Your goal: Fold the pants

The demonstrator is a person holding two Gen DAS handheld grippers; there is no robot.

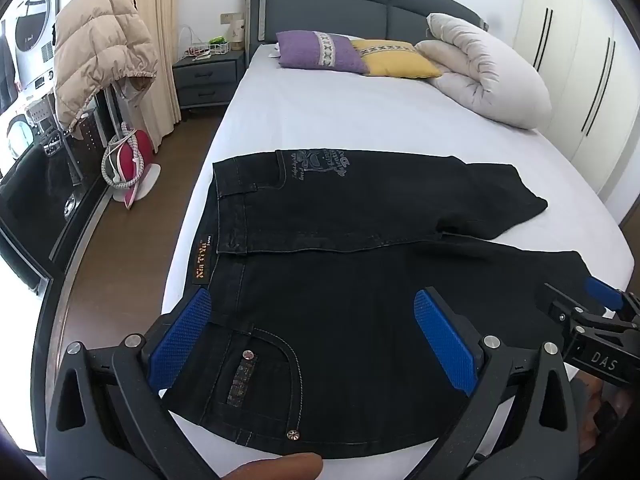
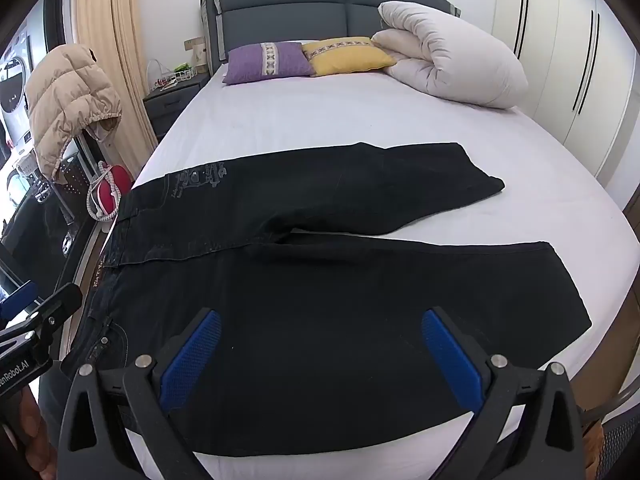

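Spread flat across the near half of the bed (image 1: 360,120), black pants (image 1: 340,272) lie with the waistband at the bed's left edge and both legs running toward the right edge. Inside the waistband a tan label (image 1: 203,255) reads roughly "Xin Ti Ya"; grey print by the far pocket is too small to read. The left gripper (image 1: 312,336) hangs over the near pocket, its blue fingers (image 1: 182,340) fully apart, gripping nothing. The right gripper (image 2: 320,356), stamped "DAS", hangs over the near leg, equally wide and empty.
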